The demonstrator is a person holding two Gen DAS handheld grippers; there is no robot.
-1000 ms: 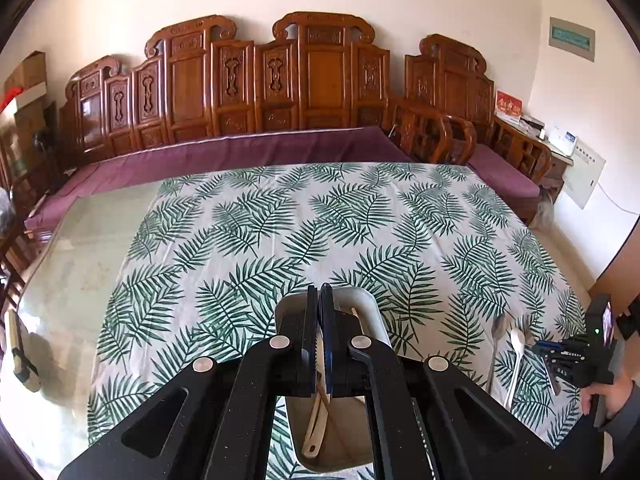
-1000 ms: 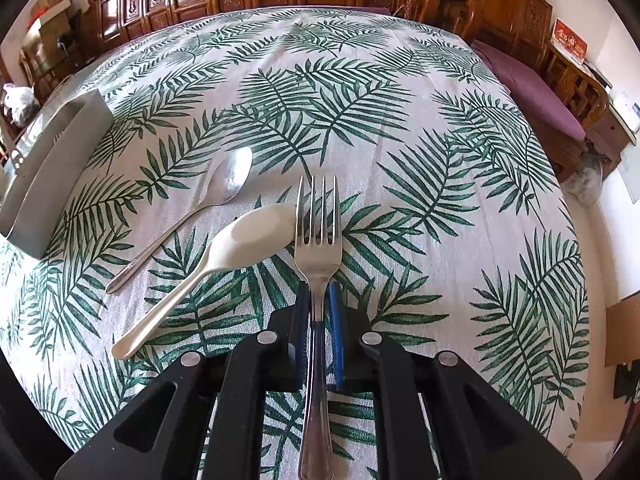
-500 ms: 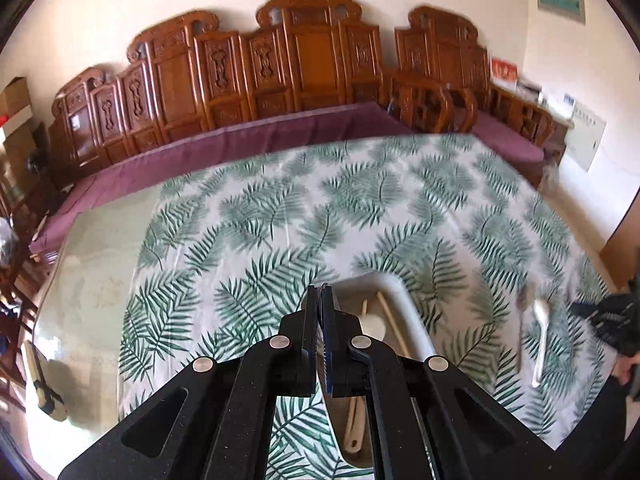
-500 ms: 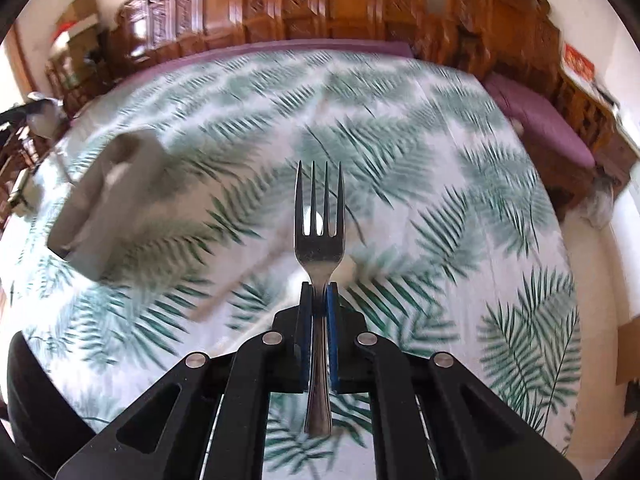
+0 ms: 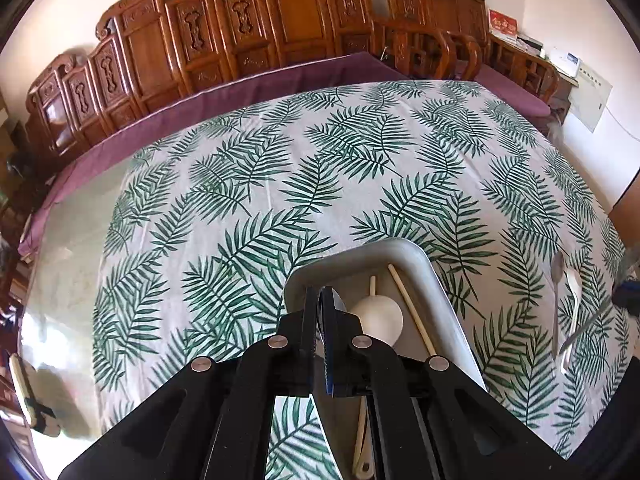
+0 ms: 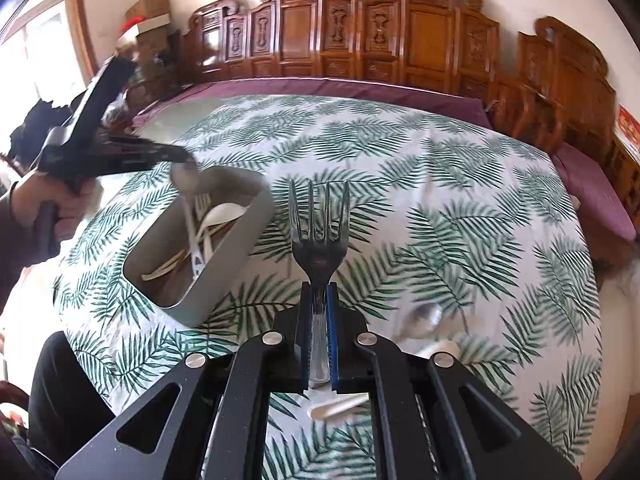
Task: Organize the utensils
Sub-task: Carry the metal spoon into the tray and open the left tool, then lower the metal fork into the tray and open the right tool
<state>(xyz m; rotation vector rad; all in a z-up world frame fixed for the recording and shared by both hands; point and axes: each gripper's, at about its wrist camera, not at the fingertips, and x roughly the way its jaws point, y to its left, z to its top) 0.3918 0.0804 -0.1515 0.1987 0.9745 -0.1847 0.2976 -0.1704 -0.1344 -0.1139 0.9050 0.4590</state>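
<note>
My right gripper (image 6: 319, 300) is shut on a metal fork (image 6: 319, 236), tines up, held above the leaf-print tablecloth to the right of the grey tray (image 6: 236, 248). The tray holds several white and wooden utensils (image 6: 208, 224). My left gripper (image 5: 322, 300) is shut on a metal spoon (image 5: 338, 305) over the tray's (image 5: 436, 280) far end; from the right wrist view the spoon's bowl (image 6: 185, 176) hangs at the tray's far rim. A white spoon (image 5: 378, 320) and a chopstick (image 5: 412, 310) lie in the tray.
A metal spoon (image 5: 556, 300) and a white spoon (image 5: 574, 304) lie on the cloth at the right; they also show blurred under my right gripper (image 6: 424, 320). Carved wooden benches (image 5: 280, 24) with purple cushions ring the table's far side. Bare glass tabletop (image 5: 68, 240) lies left.
My right gripper has lifted the fork off the cloth and swung left toward the tray. My left gripper has shifted left and closer over the tray's far end.
</note>
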